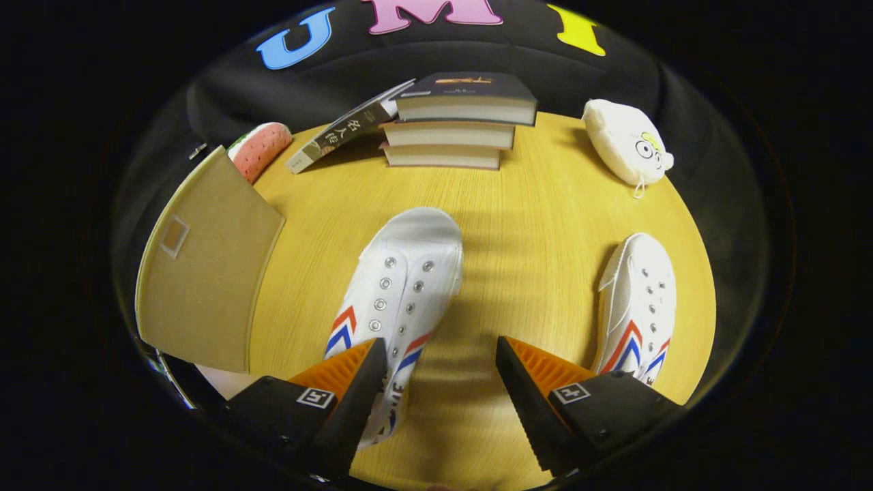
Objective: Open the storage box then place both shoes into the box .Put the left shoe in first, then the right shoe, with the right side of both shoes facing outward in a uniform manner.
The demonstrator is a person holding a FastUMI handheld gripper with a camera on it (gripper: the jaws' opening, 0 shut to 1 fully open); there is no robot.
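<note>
A white canvas shoe (pixel 402 286) with red and blue chevrons lies on the wooden table (pixel 532 225), its toe pointing away from me and its heel end under my left finger (pixel 354 382). A second matching shoe (pixel 638 310) lies just beyond my right finger (pixel 525 382). My gripper (pixel 440 372) hovers open over the table, the first shoe's rear edge just inside the gap. The storage box's beige lid (pixel 204 273) stands raised to the left of the first shoe.
Three stacked books (pixel 457 119) sit at the table's far edge, with another book (pixel 344 133) leaning against them. A strawberry-patterned plush (pixel 262 146) lies behind the lid. A white plush toy (pixel 627 140) rests at the far right.
</note>
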